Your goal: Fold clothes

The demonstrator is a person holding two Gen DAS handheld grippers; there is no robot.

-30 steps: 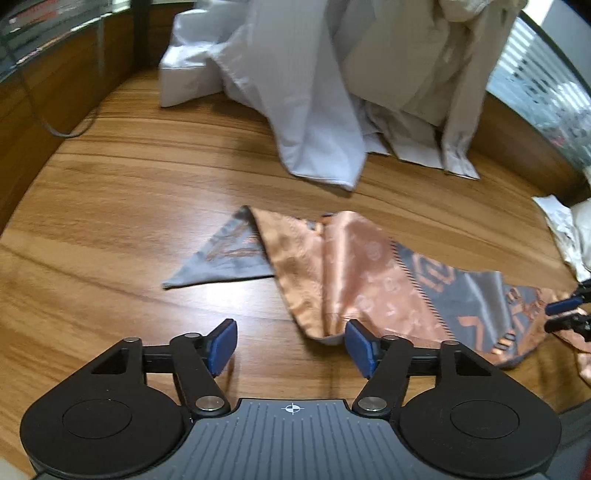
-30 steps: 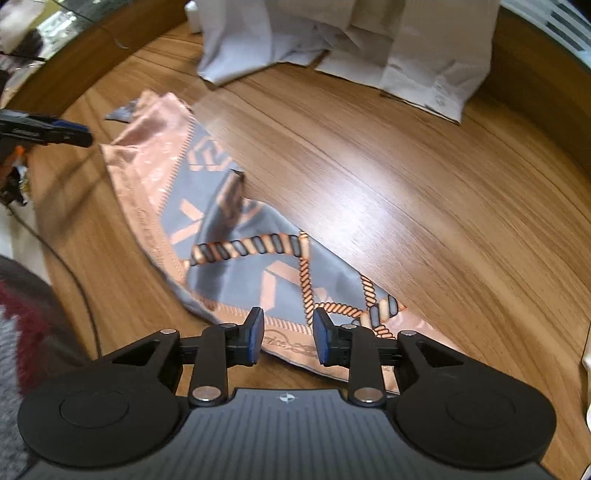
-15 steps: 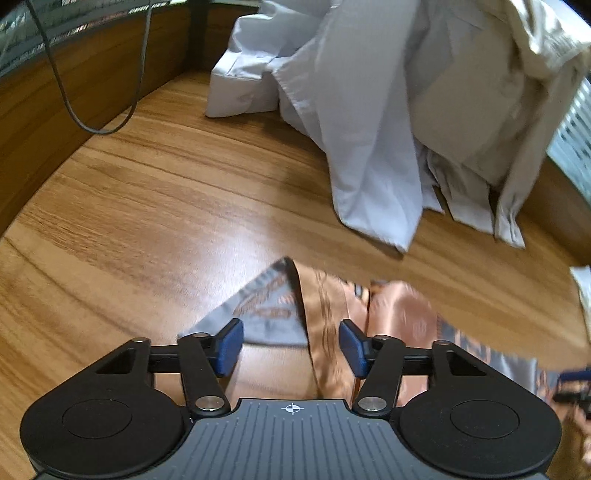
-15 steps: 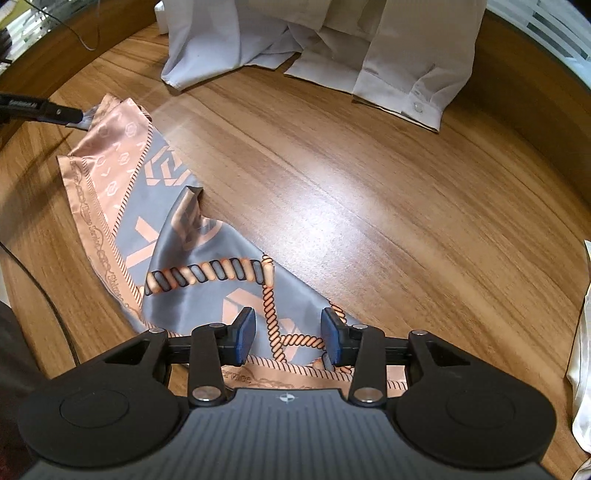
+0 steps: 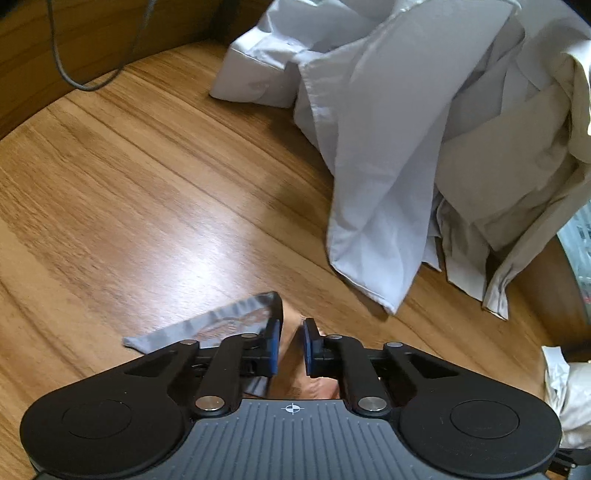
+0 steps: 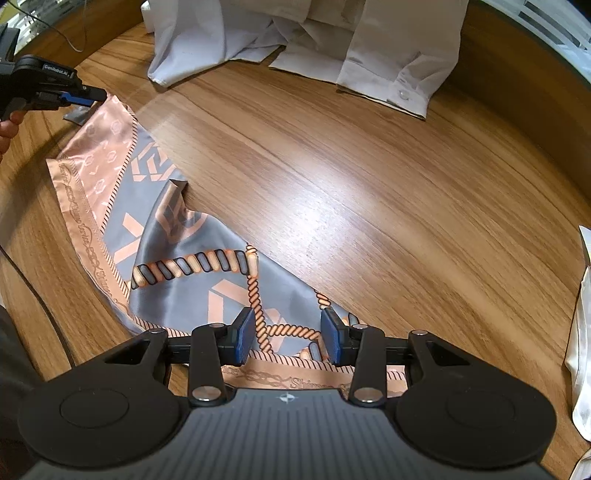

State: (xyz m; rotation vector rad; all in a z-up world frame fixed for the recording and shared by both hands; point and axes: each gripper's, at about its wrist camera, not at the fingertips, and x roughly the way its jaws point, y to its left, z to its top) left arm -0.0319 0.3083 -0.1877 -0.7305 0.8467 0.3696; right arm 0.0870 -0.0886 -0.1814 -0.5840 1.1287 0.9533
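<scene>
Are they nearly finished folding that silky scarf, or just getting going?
Just getting going. The scarf lies rumpled on the table, no neat fold visible. The left gripper has narrowed around one corner; the right gripper is open over the opposite end. The shirts are in a heap.

A wide wooden tabletop (image 6: 369,177) with warm brown grain running in long planks fills the scene. A soft glare of overhead light sits on the tabletop's middle. Beyond the tabletop's far left edge stands a wooden wall panel (image 5: 110,29) of the same brown, with a thin grey cable (image 5: 66,70) looping down in front of it. Past the tabletop's far right edge, pale slatted blinds (image 6: 546,26) show.
</scene>
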